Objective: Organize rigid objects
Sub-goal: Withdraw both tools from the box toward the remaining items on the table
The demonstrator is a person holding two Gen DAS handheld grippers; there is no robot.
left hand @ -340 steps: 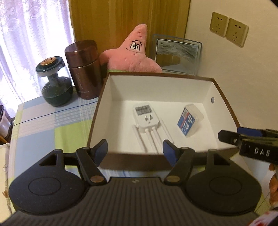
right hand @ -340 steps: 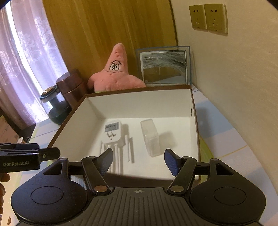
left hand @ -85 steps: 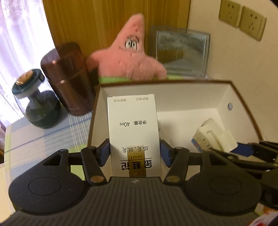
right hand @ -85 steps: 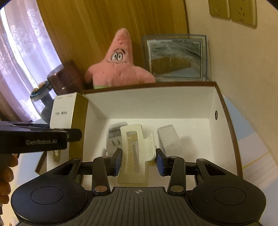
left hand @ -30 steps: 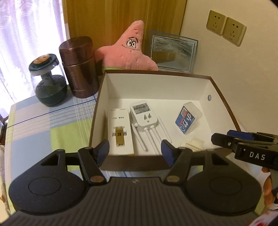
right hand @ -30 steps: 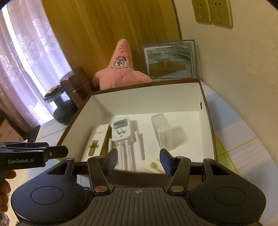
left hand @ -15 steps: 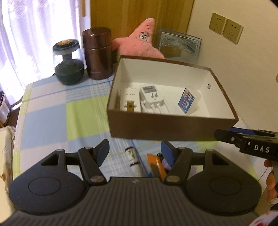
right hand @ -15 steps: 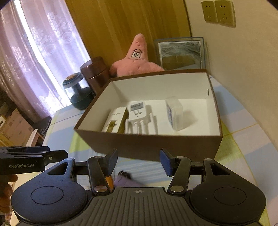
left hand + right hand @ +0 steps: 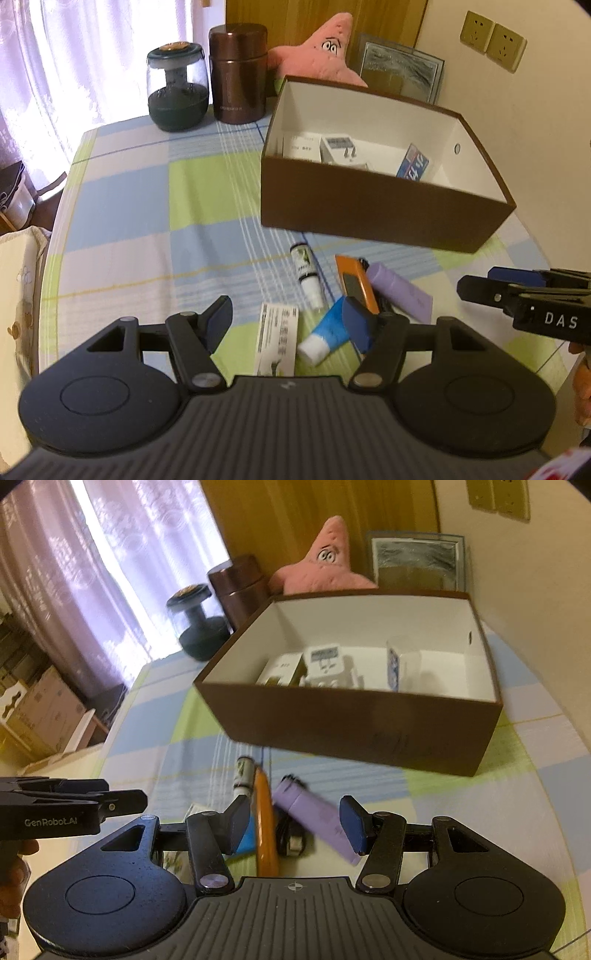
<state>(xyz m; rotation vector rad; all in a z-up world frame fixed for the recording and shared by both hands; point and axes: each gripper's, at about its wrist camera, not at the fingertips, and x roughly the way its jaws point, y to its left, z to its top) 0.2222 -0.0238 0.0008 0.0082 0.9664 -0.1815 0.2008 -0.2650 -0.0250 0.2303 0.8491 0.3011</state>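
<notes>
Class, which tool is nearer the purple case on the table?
Right tool: the purple case lies between its fingers, untouched. The left tool hangs further left, over the blue tube.

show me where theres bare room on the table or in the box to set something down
Free: the checked tablecloth left of the brown box, and the box's right end past the blue-labelled case. Crowded: the pile by the orange item and purple box.
</notes>
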